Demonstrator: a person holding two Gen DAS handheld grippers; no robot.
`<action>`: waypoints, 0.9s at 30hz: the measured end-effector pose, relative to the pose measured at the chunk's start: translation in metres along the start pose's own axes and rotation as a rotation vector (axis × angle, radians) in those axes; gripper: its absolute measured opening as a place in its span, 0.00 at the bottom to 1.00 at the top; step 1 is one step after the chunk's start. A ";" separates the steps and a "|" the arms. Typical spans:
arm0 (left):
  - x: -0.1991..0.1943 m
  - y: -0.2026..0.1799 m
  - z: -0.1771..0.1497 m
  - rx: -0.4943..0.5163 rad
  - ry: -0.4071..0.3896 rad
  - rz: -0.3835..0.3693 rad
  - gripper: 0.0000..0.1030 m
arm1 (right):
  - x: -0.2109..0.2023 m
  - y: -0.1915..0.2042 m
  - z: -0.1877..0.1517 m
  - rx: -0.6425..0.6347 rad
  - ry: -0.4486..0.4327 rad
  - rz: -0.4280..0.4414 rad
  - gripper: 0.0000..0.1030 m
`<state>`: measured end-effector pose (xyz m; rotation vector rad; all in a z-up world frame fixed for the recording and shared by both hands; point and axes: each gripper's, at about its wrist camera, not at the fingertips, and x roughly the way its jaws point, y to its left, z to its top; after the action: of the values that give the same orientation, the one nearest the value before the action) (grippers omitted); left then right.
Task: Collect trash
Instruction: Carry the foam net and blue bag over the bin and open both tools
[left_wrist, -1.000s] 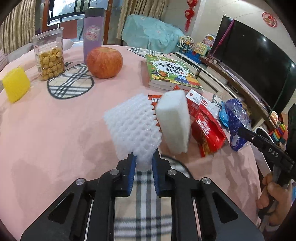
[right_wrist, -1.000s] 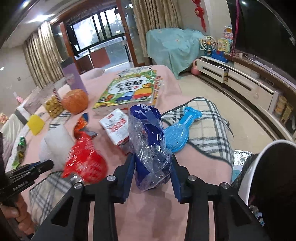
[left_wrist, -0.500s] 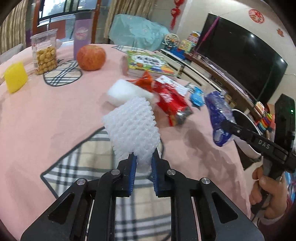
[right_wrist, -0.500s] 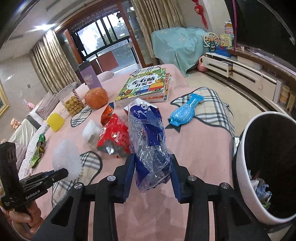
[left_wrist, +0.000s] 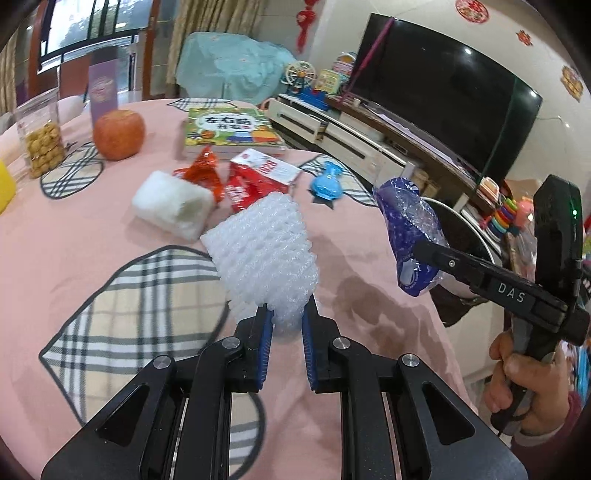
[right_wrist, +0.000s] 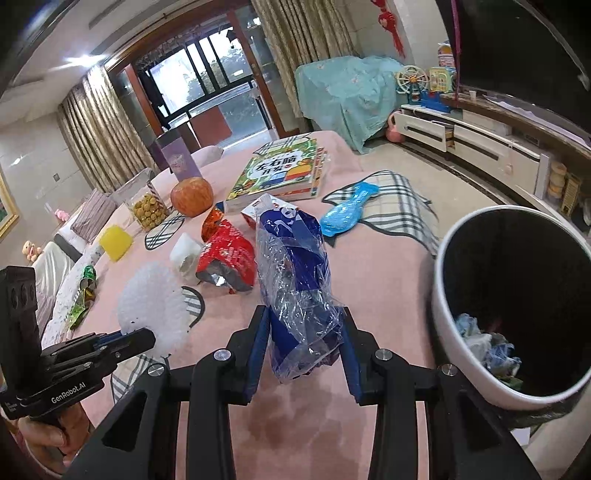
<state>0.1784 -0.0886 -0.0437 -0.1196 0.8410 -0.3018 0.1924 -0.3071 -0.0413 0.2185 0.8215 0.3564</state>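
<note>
My left gripper (left_wrist: 287, 318) is shut on a white foam fruit net (left_wrist: 263, 251), held above the pink tablecloth (left_wrist: 74, 236). My right gripper (right_wrist: 304, 332) is shut on a crumpled blue and clear plastic wrapper (right_wrist: 297, 284), also lifted off the table. In the left wrist view that wrapper (left_wrist: 410, 236) hangs at the right, in front of the bin. The white bin (right_wrist: 461, 332) with a dark inside stands right of the table edge, with some crumpled trash at its bottom. A red snack bag (right_wrist: 227, 258), an orange wrapper (right_wrist: 212, 223) and a white foam block (right_wrist: 184, 254) lie on the table.
Farther back are a red and white carton (left_wrist: 264, 171), a blue plastic toy (right_wrist: 345, 214), a picture book (right_wrist: 280, 173), an apple (right_wrist: 191, 195), a jar of snacks (right_wrist: 147, 206), a yellow sponge (right_wrist: 116, 242) and a purple box (right_wrist: 177, 157). A green wrapper (right_wrist: 83, 291) lies at the left edge.
Both grippers have carried their loads back from the table's middle toward the bin side. The bin has come fully into the right wrist view. The foam block now lies flat.
</note>
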 end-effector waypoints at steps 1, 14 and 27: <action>0.002 -0.001 0.001 0.003 0.004 -0.003 0.13 | -0.002 -0.003 0.000 0.005 -0.001 -0.006 0.36; 0.016 -0.024 0.010 0.038 0.026 -0.024 0.13 | -0.017 -0.018 0.002 0.021 -0.014 -0.024 0.36; 0.018 -0.034 0.010 0.058 0.024 -0.030 0.13 | -0.021 -0.024 -0.001 0.028 -0.005 -0.033 0.36</action>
<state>0.1899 -0.1262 -0.0425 -0.0748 0.8542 -0.3558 0.1839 -0.3372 -0.0359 0.2320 0.8247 0.3135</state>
